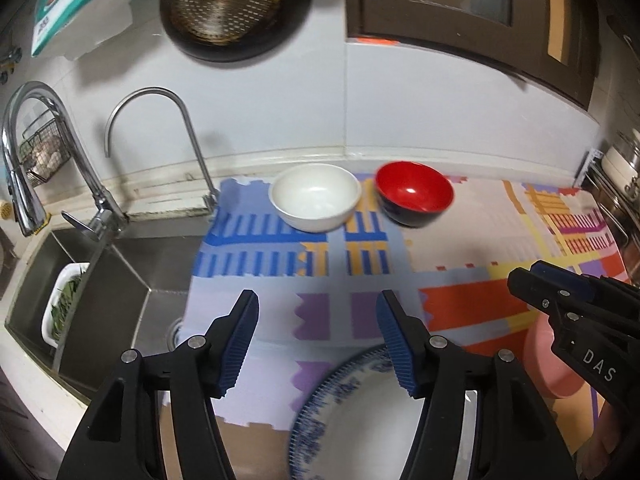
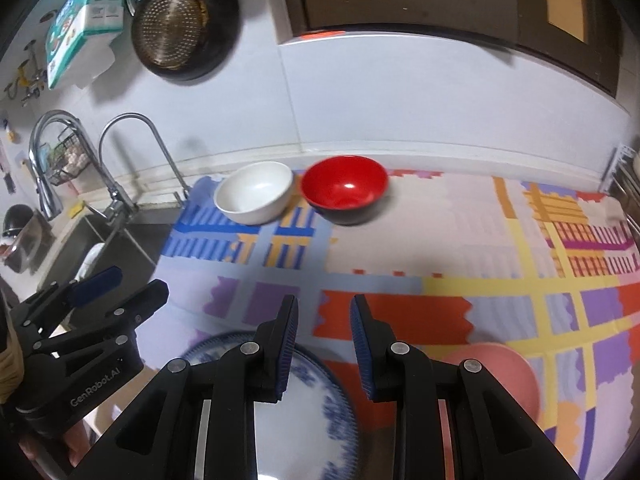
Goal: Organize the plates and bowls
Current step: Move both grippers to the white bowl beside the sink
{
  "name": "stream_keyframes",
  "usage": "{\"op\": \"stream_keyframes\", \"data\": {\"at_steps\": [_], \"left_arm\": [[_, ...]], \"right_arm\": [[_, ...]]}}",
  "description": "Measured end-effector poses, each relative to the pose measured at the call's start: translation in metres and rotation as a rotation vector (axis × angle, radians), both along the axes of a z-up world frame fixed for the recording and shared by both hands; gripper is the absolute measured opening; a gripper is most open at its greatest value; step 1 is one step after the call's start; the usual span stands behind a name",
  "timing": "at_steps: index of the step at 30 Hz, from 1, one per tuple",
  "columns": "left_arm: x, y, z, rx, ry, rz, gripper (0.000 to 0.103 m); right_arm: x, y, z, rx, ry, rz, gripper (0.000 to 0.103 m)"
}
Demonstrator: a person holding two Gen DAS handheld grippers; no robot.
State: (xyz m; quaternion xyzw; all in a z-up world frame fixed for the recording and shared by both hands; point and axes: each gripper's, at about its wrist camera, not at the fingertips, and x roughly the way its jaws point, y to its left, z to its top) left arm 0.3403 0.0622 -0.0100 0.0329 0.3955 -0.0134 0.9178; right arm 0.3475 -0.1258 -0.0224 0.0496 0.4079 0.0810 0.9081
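Kitchen counter under a patterned mat [image 1: 360,280], sink [image 1: 100,280] off to the left, pan [image 1: 232,4] hanging on the wall.

Left wrist view: left tongs [image 1: 318,336] hang above the mat, jaws apart, nothing between them. Blue-patterned plate [image 1: 360,420] lies right below them, partly under the right finger. White bowl [image 1: 315,196] and red bowl [image 1: 414,194] sit well ahead by the wall, side by side, close but not clearly touching, white one left. Right tongs [image 1: 532,276] come in from the right edge; pink bowl [image 1: 548,364] peeks out under them.

Right wrist view: right tongs [image 2: 324,344] over the mat [image 2: 400,248], jaws a narrow gap apart, holding nothing. Plate [image 2: 312,412] sits below the left finger, pink bowl [image 2: 504,368] below the right finger. White bowl [image 2: 254,192] and red bowl [image 2: 344,188] far ahead near the wall, slightly left of the jaws. Left tongs [image 2: 120,284] show at the left edge, jaws parted, empty, with the sink [image 2: 80,240] behind them.
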Motion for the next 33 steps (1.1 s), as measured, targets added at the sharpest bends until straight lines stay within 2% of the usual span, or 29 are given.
{"op": "stream_keyframes", "data": {"at_steps": [9,21,30,33], "left_arm": [[0.028,0.034,0.003,-0.001,-0.018,0.019,0.061],[0.099,0.063,-0.016,-0.015,-0.020,0.016,0.061],[0.152,0.075,-0.046,-0.014,0.020,0.012,0.061],[0.170,0.076,-0.055,-0.020,0.038,0.002,0.061]], "right_arm": [[0.031,0.034,0.006,0.038,-0.030,0.006,0.028],[0.094,0.073,0.002,0.061,-0.042,0.025,0.028],[0.144,0.090,-0.027,0.074,0.014,0.010,0.028],[0.164,0.092,-0.043,0.075,0.058,0.001,0.028]]}}
